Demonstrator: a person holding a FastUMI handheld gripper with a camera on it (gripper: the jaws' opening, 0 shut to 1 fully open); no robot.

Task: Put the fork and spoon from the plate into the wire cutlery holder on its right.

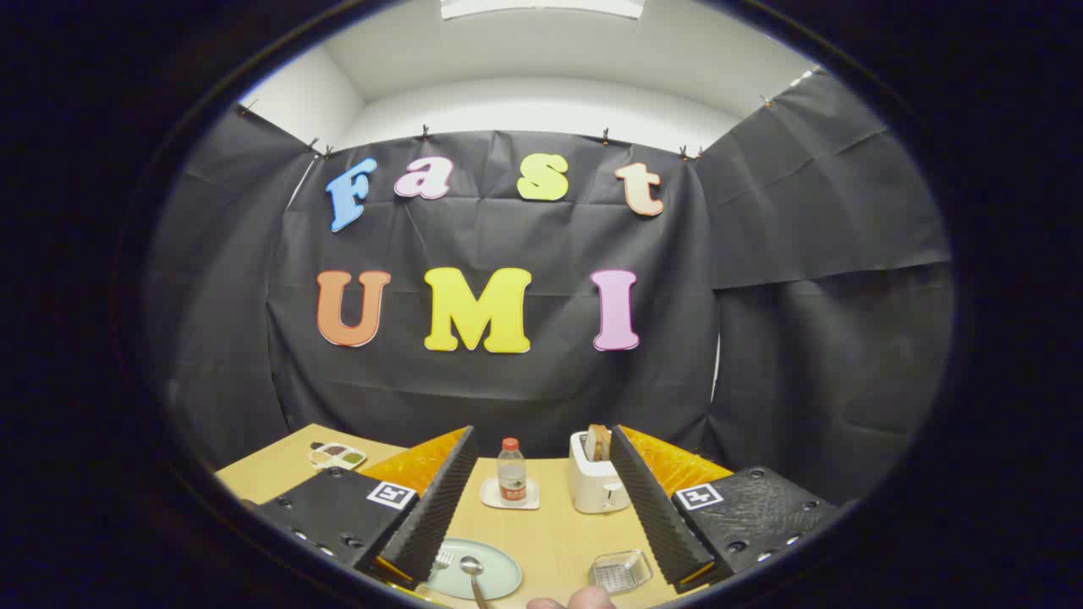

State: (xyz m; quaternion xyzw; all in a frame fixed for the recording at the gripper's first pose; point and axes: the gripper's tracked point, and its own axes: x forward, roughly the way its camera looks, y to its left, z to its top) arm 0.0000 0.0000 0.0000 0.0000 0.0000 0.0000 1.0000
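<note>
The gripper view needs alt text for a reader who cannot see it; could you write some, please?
The open tool hovers above a wooden table; between its fingers lie a plate holding a spoon and fork, and a wire cutlery holder.

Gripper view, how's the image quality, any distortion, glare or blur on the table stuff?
Gripper view: strong fisheye bending, the table edge curves; even overhead light, no harsh glare; plate, spoon and wire holder are small but reasonably sharp; gripper jaws stand wide open, holding nothing.
</note>
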